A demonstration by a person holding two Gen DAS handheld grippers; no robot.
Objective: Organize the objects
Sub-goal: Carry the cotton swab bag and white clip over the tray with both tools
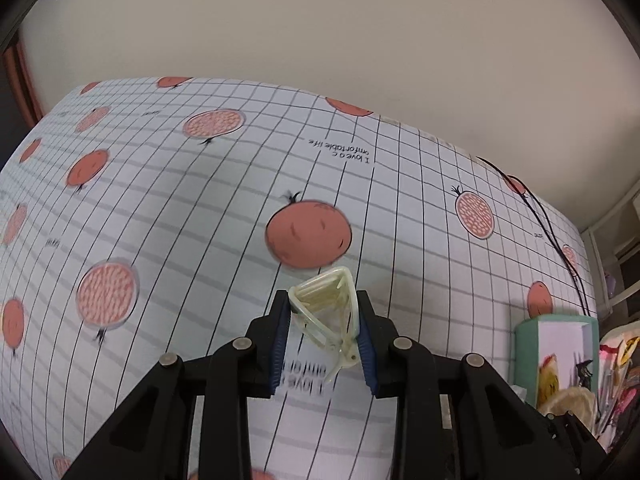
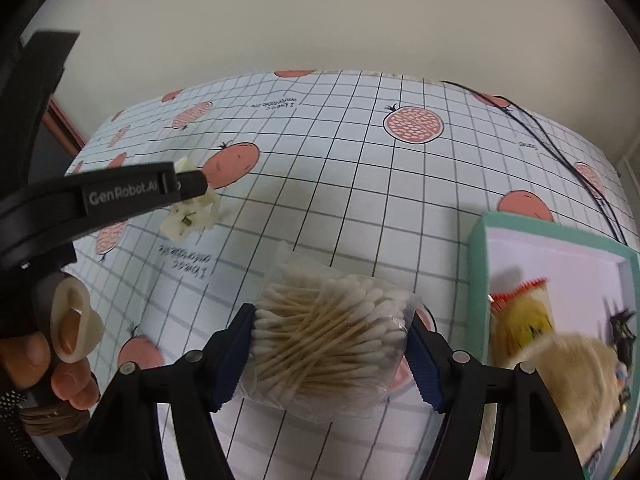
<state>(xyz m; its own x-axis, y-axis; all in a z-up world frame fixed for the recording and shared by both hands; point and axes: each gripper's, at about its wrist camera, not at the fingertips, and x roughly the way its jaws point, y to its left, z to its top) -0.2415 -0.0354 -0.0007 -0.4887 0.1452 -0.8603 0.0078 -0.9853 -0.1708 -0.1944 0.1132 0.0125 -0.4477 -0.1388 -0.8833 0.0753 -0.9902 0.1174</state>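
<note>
My left gripper (image 1: 323, 340) is shut on a pale translucent claw hair clip (image 1: 326, 316), held above the grid tablecloth (image 1: 180, 208). In the right wrist view that same left gripper (image 2: 192, 184) reaches in from the left with the hair clip (image 2: 192, 212) hanging under its tip. My right gripper (image 2: 332, 344) is shut on a clear bag of cotton swabs (image 2: 328, 336), lifted a little over the cloth. To the right lies a teal-rimmed box (image 2: 480, 248) with a white inside, holding a yellow packet (image 2: 524, 316) and a blurred beige item (image 2: 580, 376).
A black cable (image 2: 560, 152) runs across the far right of the table toward its edge. A person's hand (image 2: 60, 344) grips the left gripper's handle at the lower left. A cream wall (image 2: 320, 20) stands behind the table. The teal box (image 1: 524, 344) shows at the left wrist view's right edge.
</note>
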